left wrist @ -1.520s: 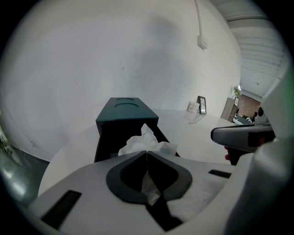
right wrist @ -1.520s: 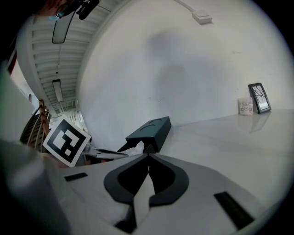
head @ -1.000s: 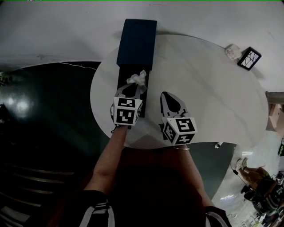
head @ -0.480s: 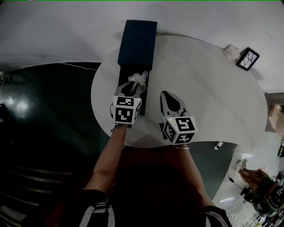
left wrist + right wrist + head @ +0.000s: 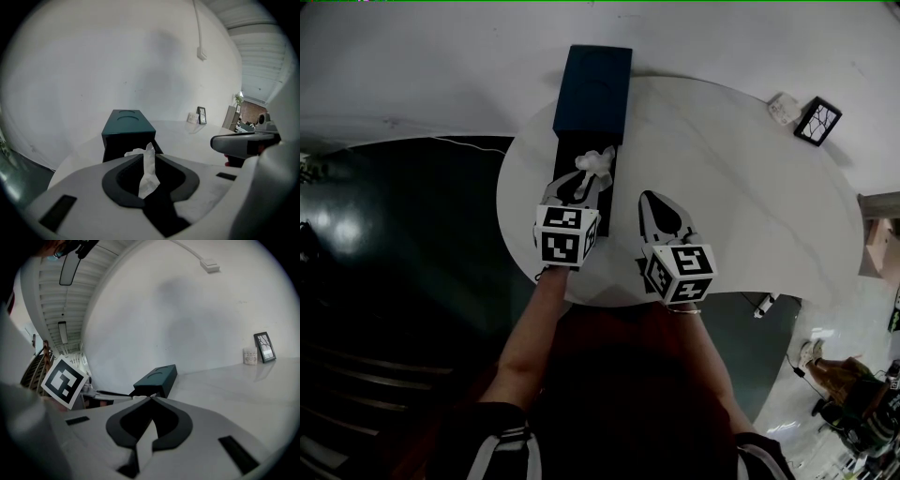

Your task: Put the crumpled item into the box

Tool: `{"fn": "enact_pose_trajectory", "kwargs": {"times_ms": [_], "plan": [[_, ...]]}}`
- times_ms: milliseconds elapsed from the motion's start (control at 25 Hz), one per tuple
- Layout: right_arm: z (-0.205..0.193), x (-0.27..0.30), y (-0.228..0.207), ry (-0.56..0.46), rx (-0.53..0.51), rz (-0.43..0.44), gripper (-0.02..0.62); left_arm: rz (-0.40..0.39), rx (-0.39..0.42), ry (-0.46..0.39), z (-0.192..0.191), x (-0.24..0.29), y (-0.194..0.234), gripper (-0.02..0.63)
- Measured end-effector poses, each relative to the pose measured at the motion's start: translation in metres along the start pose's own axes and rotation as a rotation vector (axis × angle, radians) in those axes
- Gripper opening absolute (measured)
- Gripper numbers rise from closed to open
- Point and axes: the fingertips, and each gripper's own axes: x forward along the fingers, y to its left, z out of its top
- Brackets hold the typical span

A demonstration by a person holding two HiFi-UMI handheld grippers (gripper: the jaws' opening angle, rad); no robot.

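A white crumpled tissue [image 5: 595, 161] sticks up from my left gripper [image 5: 583, 180], which is shut on it. In the left gripper view the tissue [image 5: 147, 171] stands between the dark jaws, just in front of the dark teal box [image 5: 127, 127]. That box [image 5: 593, 92] stands at the table's far edge, its dark open side toward the gripper. My right gripper [image 5: 660, 212] rests to the right of the left one, shut with nothing in it. In the right gripper view its jaws [image 5: 151, 400] meet, and the box [image 5: 157, 377] lies ahead to the left.
The round white table [image 5: 750, 206] ends close behind both grippers, with dark floor to the left. A small black picture frame [image 5: 817, 120] and a white cup [image 5: 783, 106] stand at the table's far right. A white wall rises behind the box.
Almost nothing: both grippers keep their places and the left one still holds the tissue by the box. The head view has shifted slightly.
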Motion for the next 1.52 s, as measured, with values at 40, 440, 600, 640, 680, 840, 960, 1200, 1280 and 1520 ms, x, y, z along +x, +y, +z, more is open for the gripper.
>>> {"fn": "enact_pose_trajectory", "kwargs": {"times_ms": [40,440,600,640,680,840,960,1200,1280,1520], "plan": [[0.001,-0.001,0.003,-0.003,-0.002,0.003,0.015,-0.001,0.0,-0.008,0.001,-0.004,-0.001,0.066],[0.011,-0.018,0.023,-0.052,-0.024,0.004,0.015,-0.018,0.003,-0.1,0.006,-0.042,-0.007,0.064],[0.015,-0.025,0.032,-0.072,-0.03,0.003,0.015,-0.024,0.002,-0.134,0.008,-0.06,-0.008,0.063],[0.016,-0.027,0.035,-0.077,-0.032,0.005,0.015,-0.024,0.002,-0.144,0.009,-0.064,-0.008,0.057],[0.017,-0.029,0.038,-0.083,-0.035,0.008,0.015,-0.025,0.002,-0.154,0.01,-0.069,-0.008,0.052],[0.019,-0.039,0.049,-0.106,-0.048,0.01,0.015,-0.033,-0.001,-0.181,0.009,-0.085,-0.008,0.043],[0.019,-0.046,0.056,-0.12,-0.059,0.001,0.014,-0.038,-0.001,-0.197,0.005,-0.096,-0.009,0.035],[0.02,-0.062,0.069,-0.145,-0.062,-0.006,0.014,-0.051,0.007,-0.231,0.002,-0.118,-0.012,0.025],[0.019,-0.067,0.074,-0.15,-0.064,-0.008,0.014,-0.056,0.011,-0.239,0.0,-0.126,-0.014,0.025],[0.01,-0.079,0.088,-0.152,-0.064,-0.002,0.014,-0.059,0.018,-0.278,-0.004,-0.15,-0.017,0.023]]}}
